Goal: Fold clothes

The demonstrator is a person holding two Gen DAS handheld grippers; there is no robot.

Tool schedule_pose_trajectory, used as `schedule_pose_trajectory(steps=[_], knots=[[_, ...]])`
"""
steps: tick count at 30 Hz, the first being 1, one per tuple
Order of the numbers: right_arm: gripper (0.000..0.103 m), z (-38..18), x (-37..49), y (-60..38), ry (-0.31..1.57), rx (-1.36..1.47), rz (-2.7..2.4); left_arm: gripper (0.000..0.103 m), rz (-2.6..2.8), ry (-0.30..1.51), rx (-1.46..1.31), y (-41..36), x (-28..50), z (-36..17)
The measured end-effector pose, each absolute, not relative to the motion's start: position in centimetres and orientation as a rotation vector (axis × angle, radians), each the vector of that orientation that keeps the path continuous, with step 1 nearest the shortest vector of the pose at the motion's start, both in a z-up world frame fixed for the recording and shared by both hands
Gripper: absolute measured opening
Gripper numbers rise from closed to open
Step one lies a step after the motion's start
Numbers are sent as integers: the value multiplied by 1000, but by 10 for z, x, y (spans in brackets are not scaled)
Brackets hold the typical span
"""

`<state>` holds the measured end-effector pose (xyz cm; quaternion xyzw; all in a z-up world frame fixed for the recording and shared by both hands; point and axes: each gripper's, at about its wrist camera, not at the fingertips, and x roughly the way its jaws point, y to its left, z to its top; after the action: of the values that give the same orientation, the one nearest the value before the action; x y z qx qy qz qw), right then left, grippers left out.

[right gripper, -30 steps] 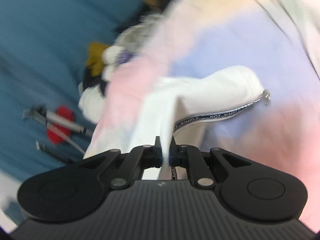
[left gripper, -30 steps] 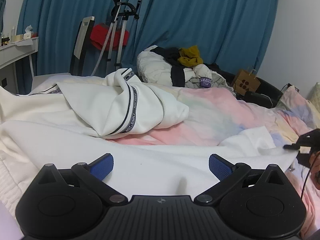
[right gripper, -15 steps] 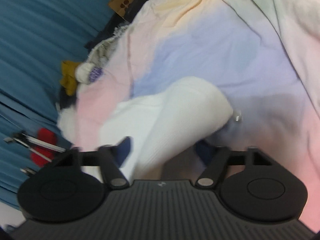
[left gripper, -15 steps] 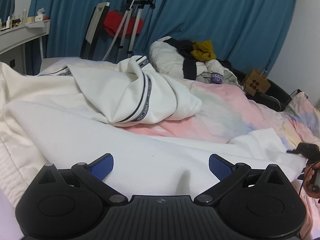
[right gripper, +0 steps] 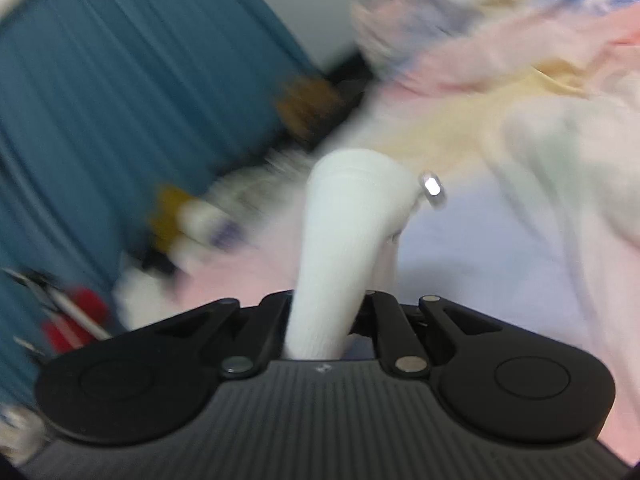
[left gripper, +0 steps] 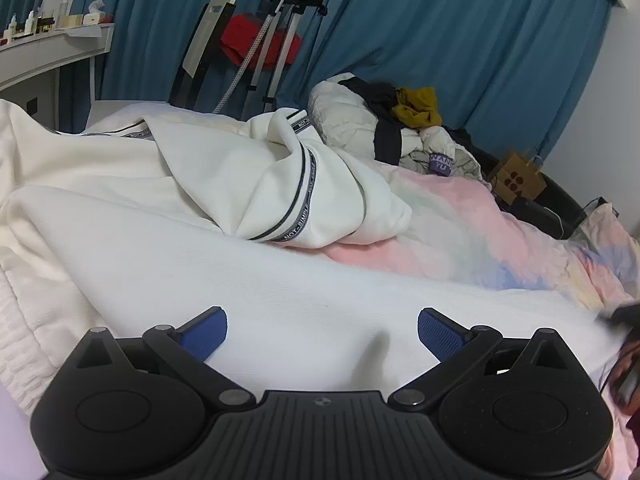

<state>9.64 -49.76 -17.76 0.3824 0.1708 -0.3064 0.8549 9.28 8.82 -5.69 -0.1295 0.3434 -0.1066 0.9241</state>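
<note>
A white zip jacket (left gripper: 280, 280) with black "NOT SIMPLE" tape (left gripper: 306, 184) lies spread and bunched on a pastel bedsheet (left gripper: 460, 232). My left gripper (left gripper: 322, 330) hovers low over a smooth stretch of it, open, with nothing between its blue pads (left gripper: 204, 334). In the blurred right wrist view my right gripper (right gripper: 326, 304) has its jaws closing tight on a white ribbed corner of the jacket (right gripper: 352, 208). That corner stands up out of the jaws above the sheet (right gripper: 500, 240), with a metal zip pull (right gripper: 432, 190) beside it.
A heap of other clothes (left gripper: 400, 120) sits at the far side of the bed before blue curtains (left gripper: 460, 40). A garment steamer stand with something red (left gripper: 276, 36) and a white shelf (left gripper: 52, 52) stand at the left. A paper bag (left gripper: 520, 180) is at the right.
The right gripper opened, let go of the taped edge, then shut again on the ribbed corner while rolling and sliding sideways. The left gripper's view rolled slightly; it stays open.
</note>
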Motion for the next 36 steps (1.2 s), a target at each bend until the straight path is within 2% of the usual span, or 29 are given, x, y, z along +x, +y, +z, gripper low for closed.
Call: schedule_pose_trajectory(steps=[3, 6, 13, 21, 27, 32, 36], knots=[[9, -219, 96, -517, 537, 963, -691, 103, -212, 717, -291, 93, 92, -58], [9, -229, 91, -524, 527, 1023, -676, 103, -203, 733, -325, 100, 92, -59], [9, -212, 96, -505, 522, 887, -694, 102, -122, 854, -412, 132, 77, -55], [9, -209, 95, -508, 491, 851, -685, 101, 140, 895, -488, 186, 58, -33], [9, -206, 93, -508, 464, 852, -692, 98, 347, 1002, -807, 239, 55, -49], [9, -205, 96, -506, 472, 825, -699, 90, 382, 974, -1111, 270, 54, -88], [9, -201, 97, -504, 466, 801, -705, 90, 379, 940, -1218, 262, 52, -103]])
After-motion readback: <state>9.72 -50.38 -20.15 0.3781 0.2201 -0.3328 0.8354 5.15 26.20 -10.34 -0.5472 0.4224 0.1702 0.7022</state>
